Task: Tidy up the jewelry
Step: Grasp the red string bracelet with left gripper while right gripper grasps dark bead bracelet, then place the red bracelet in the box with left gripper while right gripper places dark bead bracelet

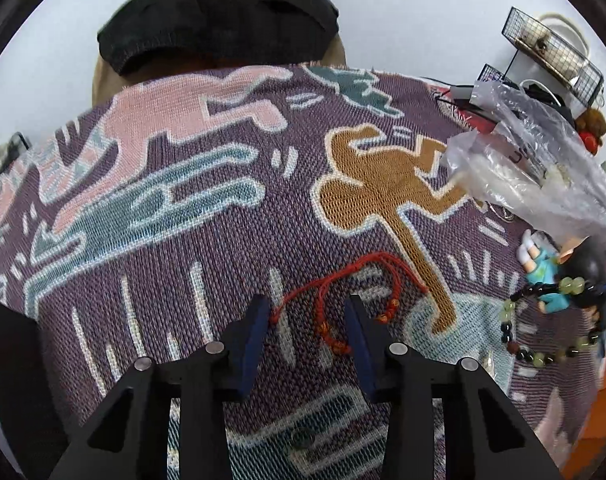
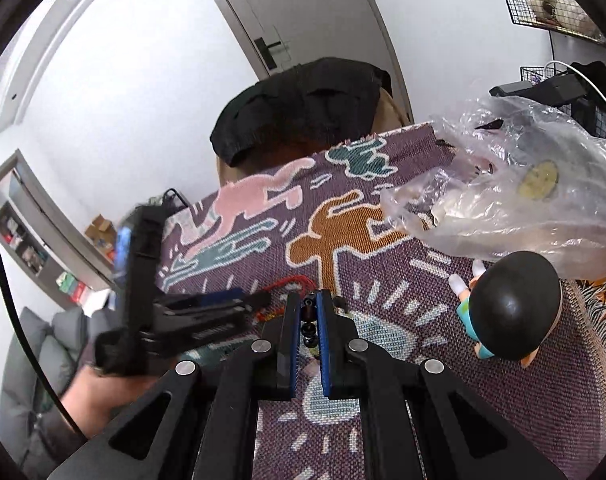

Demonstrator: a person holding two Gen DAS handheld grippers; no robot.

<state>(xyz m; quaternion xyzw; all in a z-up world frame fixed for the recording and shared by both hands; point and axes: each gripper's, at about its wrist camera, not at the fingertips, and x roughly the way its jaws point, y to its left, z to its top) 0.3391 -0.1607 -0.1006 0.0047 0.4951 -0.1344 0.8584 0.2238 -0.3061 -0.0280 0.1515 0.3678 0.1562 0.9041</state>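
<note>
A red cord bracelet (image 1: pixel 343 300) lies on the patterned woven cloth (image 1: pixel 223 220). My left gripper (image 1: pixel 309 306) is open, its fingers on either side of the cord's loops, low over the cloth. It also shows in the right wrist view (image 2: pixel 239 300), blurred, beside the red cord (image 2: pixel 291 282). My right gripper (image 2: pixel 307 304) is shut on a bracelet of dark and green beads (image 2: pixel 309 326), which hangs at the right in the left wrist view (image 1: pixel 543 320) in front of a toy figurine (image 1: pixel 559 268).
A crumpled clear plastic bag (image 2: pixel 515 196) lies at the cloth's far right. The big-headed figurine (image 2: pixel 507 304) stands by the fringe edge. A black garment (image 1: pixel 219 24) drapes over a chair behind the table. Wire racks (image 1: pixel 551 52) hang on the right wall.
</note>
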